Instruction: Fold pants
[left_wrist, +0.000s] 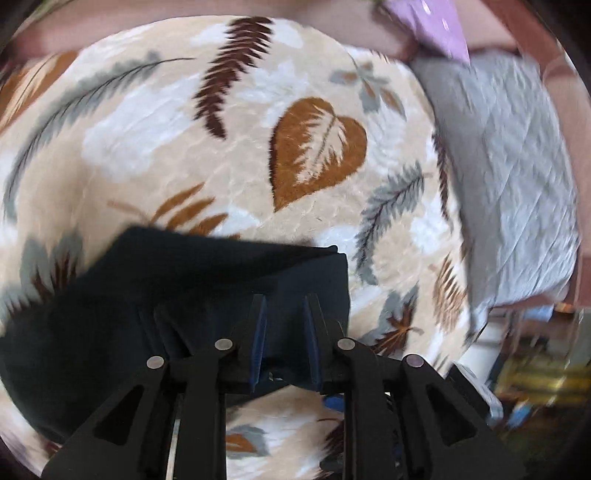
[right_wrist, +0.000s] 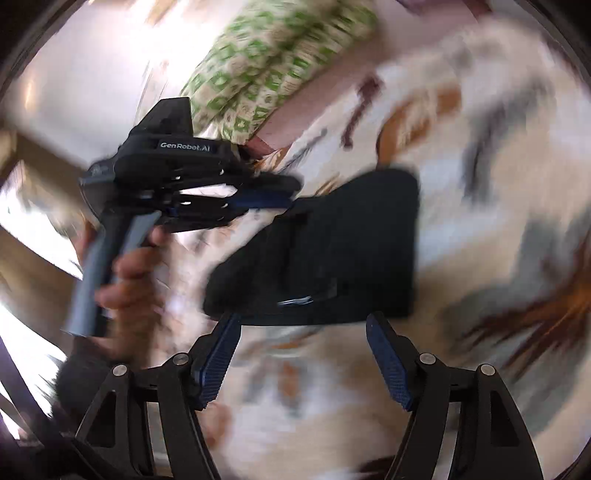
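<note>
The dark navy pants (left_wrist: 166, 288) lie folded into a thick rectangle on a leaf-print blanket (left_wrist: 221, 147). My left gripper (left_wrist: 284, 306) points steeply down over the fold's right part. Its jaws stand a narrow gap apart, and I see flat fabric beyond them, none pinched. In the right wrist view the pants (right_wrist: 351, 240) sit mid-frame. The left gripper (right_wrist: 291, 192), held by a hand (right_wrist: 129, 280), has its tips at their far left corner. My right gripper (right_wrist: 304, 321) is open wide, its tips just short of the pants' near edge, nothing between the pads.
A grey quilted cover (left_wrist: 517, 184) lies to the right of the blanket, with a purple pillow (left_wrist: 436, 26) beyond it. A green-patterned pillow (right_wrist: 277, 62) lies at the bed's far side. The blanket (right_wrist: 480, 147) spreads wide around the pants. Both views are motion-blurred.
</note>
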